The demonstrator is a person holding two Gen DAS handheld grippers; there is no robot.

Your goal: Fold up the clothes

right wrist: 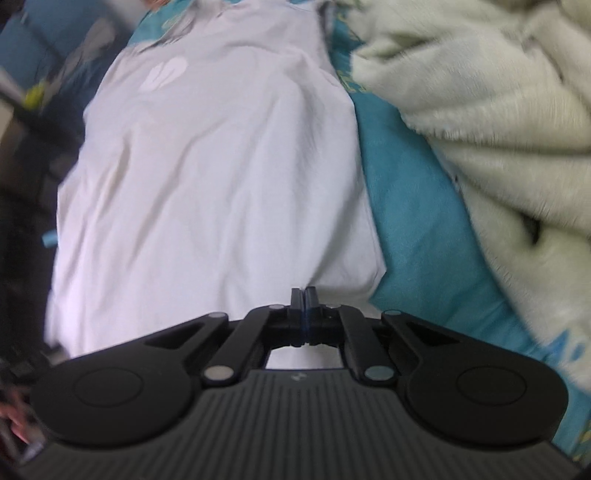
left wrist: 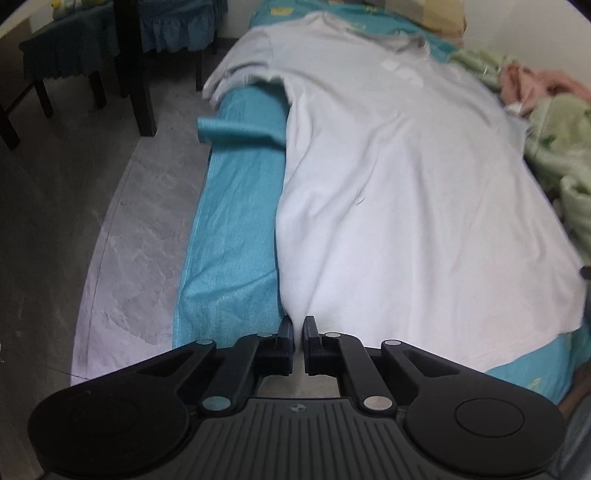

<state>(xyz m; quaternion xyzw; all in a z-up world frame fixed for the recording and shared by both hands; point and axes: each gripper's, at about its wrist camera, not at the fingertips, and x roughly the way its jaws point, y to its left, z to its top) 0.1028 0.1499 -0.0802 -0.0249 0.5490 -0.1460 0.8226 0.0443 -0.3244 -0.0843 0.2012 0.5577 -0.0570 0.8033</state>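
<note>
1. A white T-shirt [left wrist: 399,192] lay spread along a bed covered by a teal sheet [left wrist: 229,236]; its collar end pointed away from both cameras, and one sleeve [left wrist: 243,70] hung over the bed's edge toward the grey floor [left wrist: 110,206].
2. The left gripper [left wrist: 298,326] stood at the shirt's near hem, at the corner beside the teal edge; its jaws were drawn nearly together with a fold of white cloth pinched between the pads; the fabric rose into a small peak at that spot.
3. The right gripper [right wrist: 304,295] stood at the same hem, near the other corner; its jaws were pressed tight together, and the white cloth met the tips; the pictures were too blurred to show how much fabric lay between the pads.
4. A pale logo [right wrist: 164,75] showed on the shirt's chest in the right wrist view.
5. A fluffy pale-green blanket [right wrist: 491,122] lay heaped on the sheet beside the shirt, apart from it; a pink cloth [left wrist: 532,85] lay among it farther up the bed.
6. Dark chairs with teal ruffled covers [left wrist: 162,33] stood on the floor beyond the bed.
</note>
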